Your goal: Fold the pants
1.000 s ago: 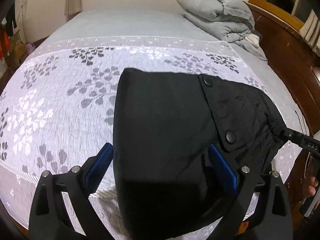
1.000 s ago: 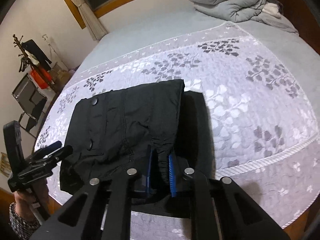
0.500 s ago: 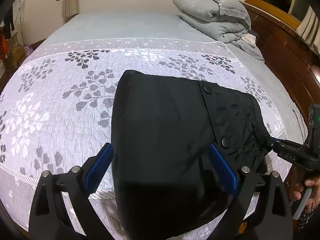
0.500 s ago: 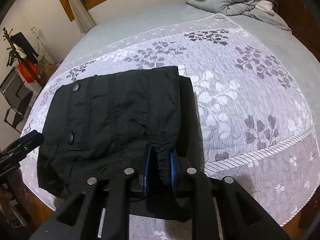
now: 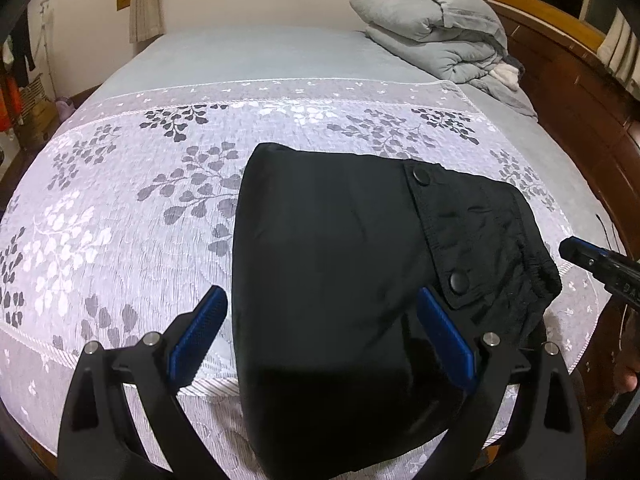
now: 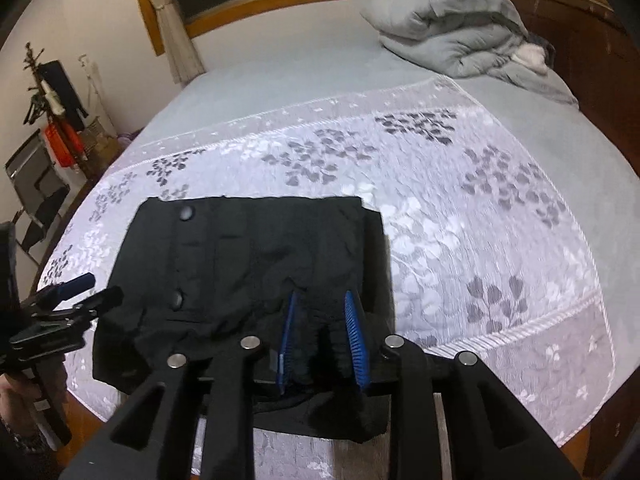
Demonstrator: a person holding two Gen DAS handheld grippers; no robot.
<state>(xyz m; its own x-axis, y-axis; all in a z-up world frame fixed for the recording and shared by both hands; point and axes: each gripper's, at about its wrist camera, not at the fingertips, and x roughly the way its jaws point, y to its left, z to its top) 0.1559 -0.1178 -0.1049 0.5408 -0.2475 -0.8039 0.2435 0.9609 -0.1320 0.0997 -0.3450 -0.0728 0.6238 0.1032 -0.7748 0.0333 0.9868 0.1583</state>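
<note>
The pants (image 5: 344, 280) are lying folded into a compact black block near the foot edge of the bed (image 5: 248, 60), on the leaf-patterned cover (image 5: 120, 208), with the snap-buttoned flap and the gathered waistband turned toward our right side. We are working with two sets of tongs. The right tongs (image 6: 320, 336) are opening over the waistband; a bunched bit of cloth is sitting between the blue pads (image 6: 354, 340), but the pads are no longer looking pressed on it, so we judge we are letting go after laying the last fold. The left tongs (image 5: 320, 336) are standing wide open, straddling the near end of the block without pinching it.

The folding itself is looking nearly done. The next move is calling for us to lift the right tongs clear without dragging the waistband along, then perhaps to smooth the rumpled waistband edge, which is still sitting puffed. A grey duvet (image 5: 436, 36) is lying heaped far off at the head of the bed, well apart from our work.
</note>
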